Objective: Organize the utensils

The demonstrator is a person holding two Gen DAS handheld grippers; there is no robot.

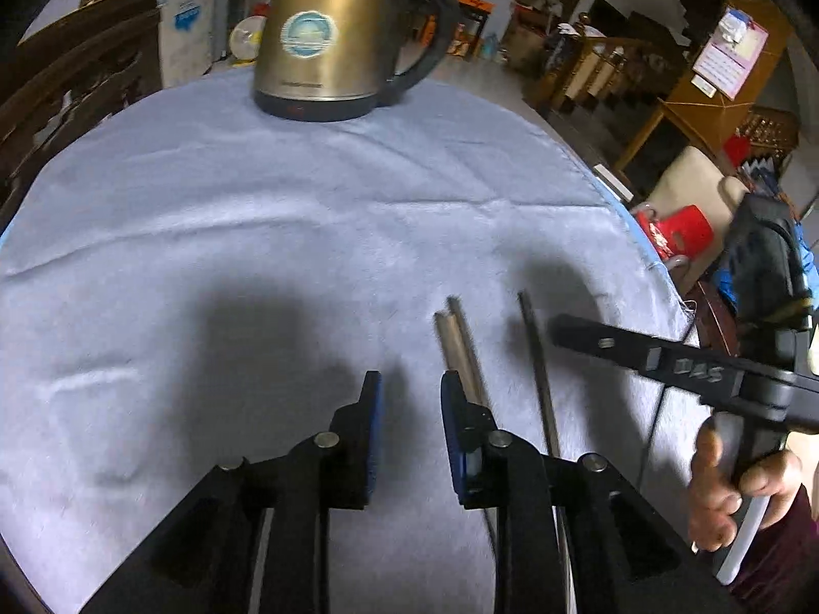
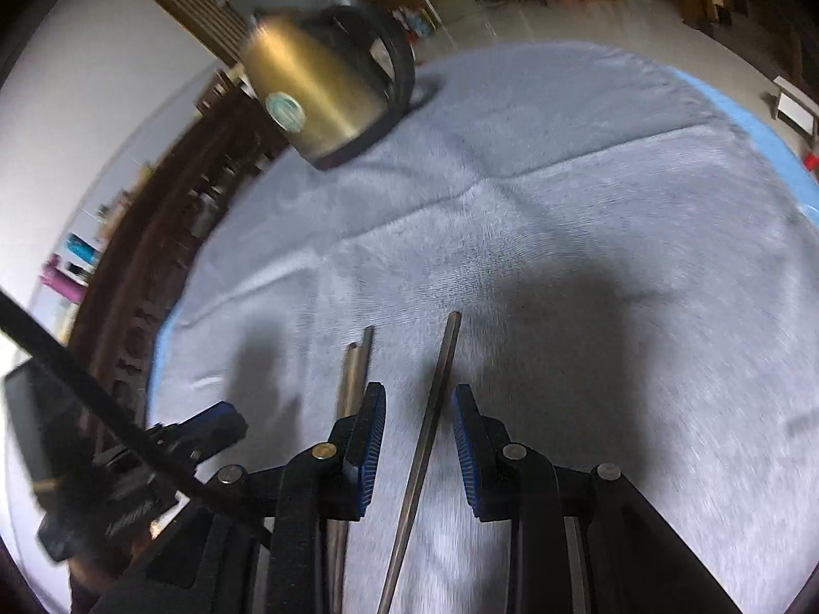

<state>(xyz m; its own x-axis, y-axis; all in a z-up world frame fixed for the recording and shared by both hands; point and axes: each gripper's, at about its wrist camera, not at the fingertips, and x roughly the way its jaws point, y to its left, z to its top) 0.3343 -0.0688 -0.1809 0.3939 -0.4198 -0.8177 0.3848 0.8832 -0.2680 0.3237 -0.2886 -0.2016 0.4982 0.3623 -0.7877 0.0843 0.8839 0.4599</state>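
My left tool (image 1: 409, 394) has its jaws apart with nothing between the blue pads, just bare cloth. A pair of pale metal chopsticks (image 1: 460, 353) lies side by side right next to its right-hand finger, running under that finger toward me, so I can't see the near ends. A bit further right there's a single darker chopstick (image 1: 537, 373) lying apart from the pair and roughly parallel to it.

My right tool (image 2: 417, 404) also has its jaws open. That single dark chopstick (image 2: 427, 435) passes through the gap between the pads, but neither pad looks like it's pressing on it, so it's lying on the cloth, not gripped. The pale pair (image 2: 353, 378) sits just outside the left finger from that view.

From the left camera I can see my right hand (image 1: 727, 491) wrapped around the right tool's handle at the edge of the frame, and the right camera catches the left tool low on its left side, a bit blurred.

Everything sits on a table with a light blue-grey cloth (image 1: 256, 235). At the far side stands a gold-coloured electric kettle (image 1: 327, 36) with a black handle and base, well apart from the chopsticks.
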